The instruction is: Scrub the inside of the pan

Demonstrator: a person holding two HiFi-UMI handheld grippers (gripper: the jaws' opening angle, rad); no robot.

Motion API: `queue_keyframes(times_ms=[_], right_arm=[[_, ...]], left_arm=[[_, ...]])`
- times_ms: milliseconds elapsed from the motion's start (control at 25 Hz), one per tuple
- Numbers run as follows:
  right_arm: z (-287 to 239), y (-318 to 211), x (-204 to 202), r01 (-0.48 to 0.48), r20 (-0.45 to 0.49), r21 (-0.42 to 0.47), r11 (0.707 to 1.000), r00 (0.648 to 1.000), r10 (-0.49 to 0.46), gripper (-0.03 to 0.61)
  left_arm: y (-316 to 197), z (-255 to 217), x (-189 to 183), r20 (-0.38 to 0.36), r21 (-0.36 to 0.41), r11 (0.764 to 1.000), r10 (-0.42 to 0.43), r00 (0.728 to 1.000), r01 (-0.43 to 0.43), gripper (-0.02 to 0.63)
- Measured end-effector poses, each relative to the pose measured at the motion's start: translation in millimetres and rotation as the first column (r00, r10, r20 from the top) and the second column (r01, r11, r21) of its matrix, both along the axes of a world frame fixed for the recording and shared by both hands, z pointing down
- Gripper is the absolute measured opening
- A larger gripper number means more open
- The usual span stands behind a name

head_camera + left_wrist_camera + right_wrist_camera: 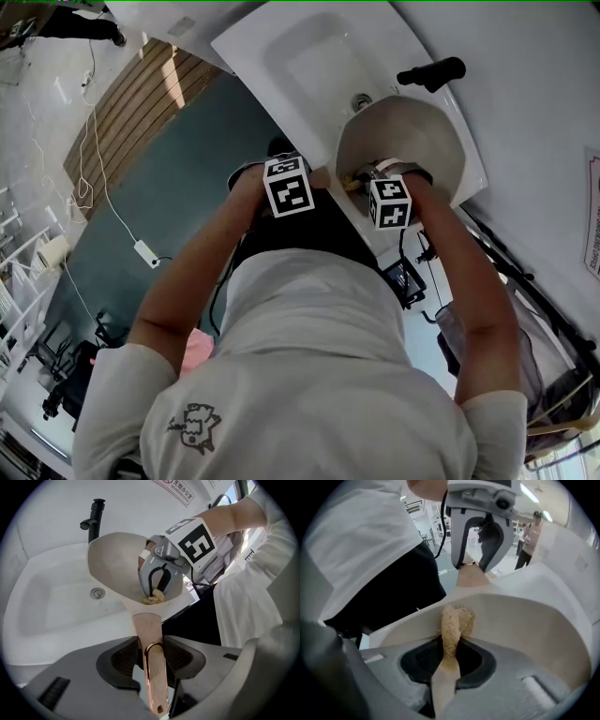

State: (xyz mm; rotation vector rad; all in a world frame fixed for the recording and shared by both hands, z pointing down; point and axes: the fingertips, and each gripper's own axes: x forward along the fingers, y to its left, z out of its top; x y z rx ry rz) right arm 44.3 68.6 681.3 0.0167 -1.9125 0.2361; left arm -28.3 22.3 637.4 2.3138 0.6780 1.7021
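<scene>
The left tongs [151, 654] are closed on the handle [150, 632] of the pan [117, 562], held over the white sink [47, 606]; the right tongs [450, 660] pinch a fibrous scrubber [452, 623] pressed against the pan's inner wall

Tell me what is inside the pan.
Inside the pan: only a tan fibrous scrubber, pinched by the right gripper, near the handle. The pan surface beneath scrubber and gripper is covered.

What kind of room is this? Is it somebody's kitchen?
Probably not a home kitchen. It looks like a washing corner in a big workroom: a white sink with a black tap, and a plug strip with its cable lying on the floor.
</scene>
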Motion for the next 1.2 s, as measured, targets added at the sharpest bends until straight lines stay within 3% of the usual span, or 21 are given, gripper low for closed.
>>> queue_keyframes(times_ms=[120,360,440,560,640,720,760,840,920,1000,1120,1200], right_arm=[[1.0,30.9,11.7,-0.002,-0.034,-0.195,0.981,0.999,-0.005,0.069],[-10.1,67.9,56.0,-0.059,-0.207,-0.473,0.879,0.977,-0.046,0.064],[-12.9,80.4,67.1,-0.097,-0.236,-0.567,0.818,0.971,-0.048,0.066],[-22.5,92.2,82.7,-0.208,-0.314,-0.698,0.685,0.949,-0.032,0.064],[-26.7,96.2,98.2,-0.294,-0.401,-0.742,0.603,0.915,-0.048,0.063],[-30.0,95.4,122.4,-0.373,-0.513,-0.731,0.572,0.853,-0.100,0.061],[-31.7,93.0,136.7,-0.407,-0.571,-0.707,0.578,0.811,-0.128,0.061],[-31.8,84.4,164.3,-0.461,-0.675,-0.635,0.620,0.722,-0.155,0.063],[-28.9,71.2,184.6,-0.489,-0.748,-0.550,0.677,0.649,-0.138,0.063],[-23.1,48.8,202.7,-0.466,-0.798,-0.454,0.759,0.592,-0.115,0.064],[2.3,4.4,223.6,-0.352,-0.839,-0.273,0.895,0.543,-0.042,0.066],[8.6,-26.4,225.4,-0.301,-0.842,-0.118,0.946,0.535,0.065,0.066]], left_arm=[[0.6,0.2,-0.7,0.004,-0.008,1.000,-0.017,1.000,0.017,0.164],[0.6,0.2,-1.6,0.008,-0.017,1.000,-0.025,1.000,0.025,0.163],[1.0,0.1,-2.0,0.011,-0.015,1.000,-0.023,1.000,0.023,0.163],[0.2,-0.1,-2.1,0.014,-0.014,1.000,-0.024,1.000,0.025,0.163],[-0.1,0.1,-2.4,0.016,-0.012,1.000,-0.023,1.000,0.024,0.163],[-0.2,-0.1,-1.7,0.016,-0.012,1.000,-0.022,1.000,0.023,0.163],[-0.1,-0.2,-1.3,0.016,-0.012,1.000,-0.022,1.000,0.022,0.163],[0.8,-0.3,-0.9,0.015,-0.012,1.000,-0.019,1.000,0.019,0.163],[1.5,-0.2,-0.7,0.013,-0.013,1.000,-0.018,1.000,0.019,0.163],[-0.6,0.4,0.2,0.009,-0.016,1.000,-0.022,1.000,0.022,0.163],[-0.8,0.2,-0.6,0.005,-0.014,1.000,-0.011,1.000,0.012,0.164],[2.7,0.4,-3.1,0.009,-0.014,1.000,-0.004,1.000,0.004,0.164]])
